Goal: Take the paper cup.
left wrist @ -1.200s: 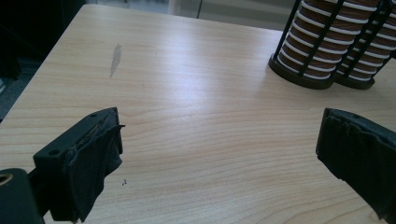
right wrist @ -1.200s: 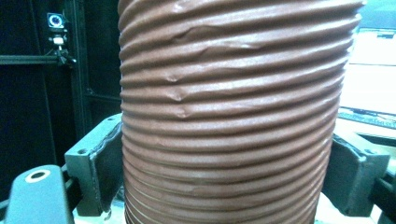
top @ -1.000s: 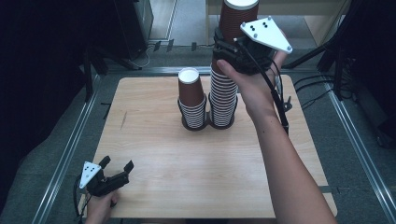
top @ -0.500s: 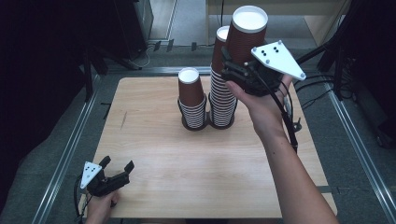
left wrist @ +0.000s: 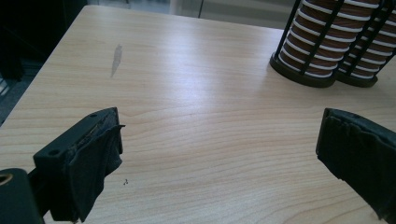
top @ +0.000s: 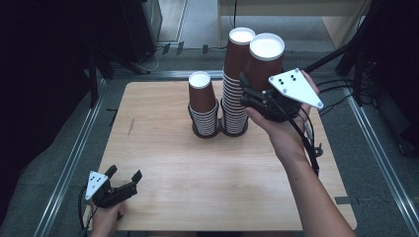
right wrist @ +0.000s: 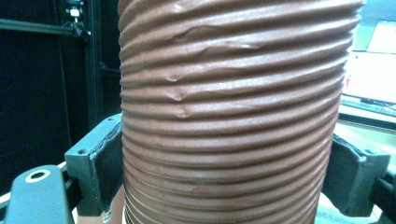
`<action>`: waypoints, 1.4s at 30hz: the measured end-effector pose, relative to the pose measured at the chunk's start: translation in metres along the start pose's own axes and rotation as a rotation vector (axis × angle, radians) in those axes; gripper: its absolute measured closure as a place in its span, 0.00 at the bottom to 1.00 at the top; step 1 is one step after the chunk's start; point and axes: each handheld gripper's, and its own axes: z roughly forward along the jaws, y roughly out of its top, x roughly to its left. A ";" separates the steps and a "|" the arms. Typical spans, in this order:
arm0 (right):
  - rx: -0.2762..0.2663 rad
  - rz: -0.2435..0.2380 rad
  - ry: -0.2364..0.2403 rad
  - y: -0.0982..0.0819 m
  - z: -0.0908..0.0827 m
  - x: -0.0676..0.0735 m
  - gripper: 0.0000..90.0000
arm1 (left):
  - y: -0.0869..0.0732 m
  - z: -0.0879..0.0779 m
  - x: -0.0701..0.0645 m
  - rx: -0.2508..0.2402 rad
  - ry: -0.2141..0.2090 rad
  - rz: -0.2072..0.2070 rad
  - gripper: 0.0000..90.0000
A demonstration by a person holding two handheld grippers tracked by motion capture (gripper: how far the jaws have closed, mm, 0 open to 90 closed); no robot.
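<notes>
While right fingers (top: 250,95) grip cup (top: 265,61), table edge (top: 341,163) lies near.

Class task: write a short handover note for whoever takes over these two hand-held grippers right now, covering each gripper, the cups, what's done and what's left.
Right gripper: shut on a brown ribbed cup, held upright in the air beside the tall stack.
Left gripper: open, holding nothing, low over the near left corner of the table.
Cups: tall stack and short stack stand side by side in black wire holders at the back of the table.
Done: one cup is in hand.
Left: probably set it on a stack or on the table; which is not clear.
</notes>
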 end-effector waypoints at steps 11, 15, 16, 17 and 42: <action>0.031 -0.001 0.006 -0.030 -0.013 -0.003 0.15 | 0.000 0.000 0.000 -0.001 0.001 0.004 0.01; 0.043 0.014 0.015 -0.043 -0.015 -0.002 0.15 | 0.000 0.000 -0.001 -0.001 0.002 0.005 0.01; 0.043 0.014 0.015 -0.043 -0.015 -0.002 0.15 | 0.000 0.000 -0.001 -0.001 0.002 0.005 0.01; 0.044 0.026 0.018 -0.050 -0.016 -0.002 0.15 | 0.000 0.000 0.000 -0.002 0.000 0.007 0.01; 0.099 0.026 0.050 -0.125 -0.026 0.004 0.15 | 0.018 0.011 -0.041 -0.014 -0.076 0.146 0.01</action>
